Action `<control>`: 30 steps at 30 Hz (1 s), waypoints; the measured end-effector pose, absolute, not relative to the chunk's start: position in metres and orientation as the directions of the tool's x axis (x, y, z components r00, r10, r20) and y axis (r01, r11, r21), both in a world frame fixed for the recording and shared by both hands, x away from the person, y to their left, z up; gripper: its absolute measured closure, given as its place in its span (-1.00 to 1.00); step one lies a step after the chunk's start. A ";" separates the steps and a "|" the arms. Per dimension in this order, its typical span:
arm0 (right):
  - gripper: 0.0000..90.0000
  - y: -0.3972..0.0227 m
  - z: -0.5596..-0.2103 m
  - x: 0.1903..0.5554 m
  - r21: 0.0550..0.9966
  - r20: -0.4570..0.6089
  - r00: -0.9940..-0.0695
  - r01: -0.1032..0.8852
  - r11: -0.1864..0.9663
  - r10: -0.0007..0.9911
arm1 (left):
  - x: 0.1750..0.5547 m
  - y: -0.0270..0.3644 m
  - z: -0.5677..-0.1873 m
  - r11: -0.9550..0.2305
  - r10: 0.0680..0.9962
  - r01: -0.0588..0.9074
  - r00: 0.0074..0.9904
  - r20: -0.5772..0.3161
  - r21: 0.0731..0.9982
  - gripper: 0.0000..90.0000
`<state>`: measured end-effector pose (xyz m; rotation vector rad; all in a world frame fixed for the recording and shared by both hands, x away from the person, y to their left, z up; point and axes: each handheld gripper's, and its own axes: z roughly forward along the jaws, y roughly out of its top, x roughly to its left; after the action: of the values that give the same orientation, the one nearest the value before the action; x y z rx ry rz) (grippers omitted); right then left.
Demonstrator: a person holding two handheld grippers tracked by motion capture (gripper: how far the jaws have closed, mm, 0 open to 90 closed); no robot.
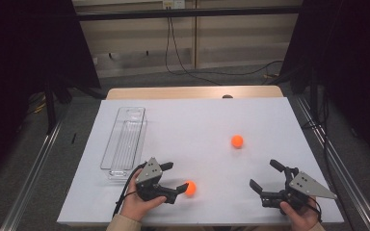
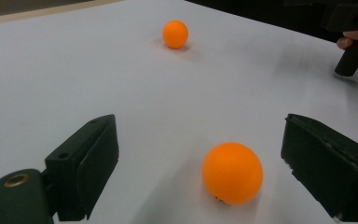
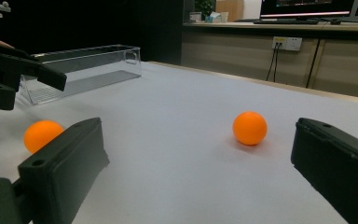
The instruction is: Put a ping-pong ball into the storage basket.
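Note:
Two orange balls lie on the white table. The near ball (image 1: 190,187) (image 2: 232,172) sits between the jaws of my left gripper (image 1: 176,177) (image 2: 200,135), closer to the right-hand jaw, and neither pad touches it. That gripper is open. The far ball (image 1: 237,141) (image 2: 175,34) (image 3: 249,128) rests mid-table, ahead of my right gripper (image 1: 264,174) (image 3: 198,135), which is held wide open and empty near the front right edge. In the right gripper view the near ball (image 3: 42,135) peeks out behind the left-hand jaw.
A clear plastic tray (image 1: 124,144) (image 3: 84,70) lies empty along the left side of the table. The white sheet (image 1: 197,120) ends at a wooden strip at the back. Cables run across the floor beyond.

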<state>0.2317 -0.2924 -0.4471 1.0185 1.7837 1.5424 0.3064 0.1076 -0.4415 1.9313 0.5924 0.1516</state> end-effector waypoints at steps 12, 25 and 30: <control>-0.95 -0.292 -0.447 0.232 0.982 0.063 -0.551 0.182 0.046 0.832 | 0.307 0.102 -0.445 -0.355 0.449 0.341 0.879 -0.161 0.870 -0.67; -0.95 -0.293 -0.447 0.232 0.982 0.062 -0.553 0.182 0.048 0.831 | 0.307 0.095 -0.449 -0.405 0.432 0.356 0.886 -0.167 0.842 -0.62; -0.95 -0.292 -0.447 0.232 0.982 0.062 -0.551 0.182 0.047 0.832 | 0.307 0.093 -0.450 -0.428 0.419 0.357 0.892 -0.168 0.830 -0.59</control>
<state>0.2315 -0.2923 -0.4469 1.0189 1.7840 1.5432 0.3070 0.0932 -0.4502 2.0576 0.5601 0.0783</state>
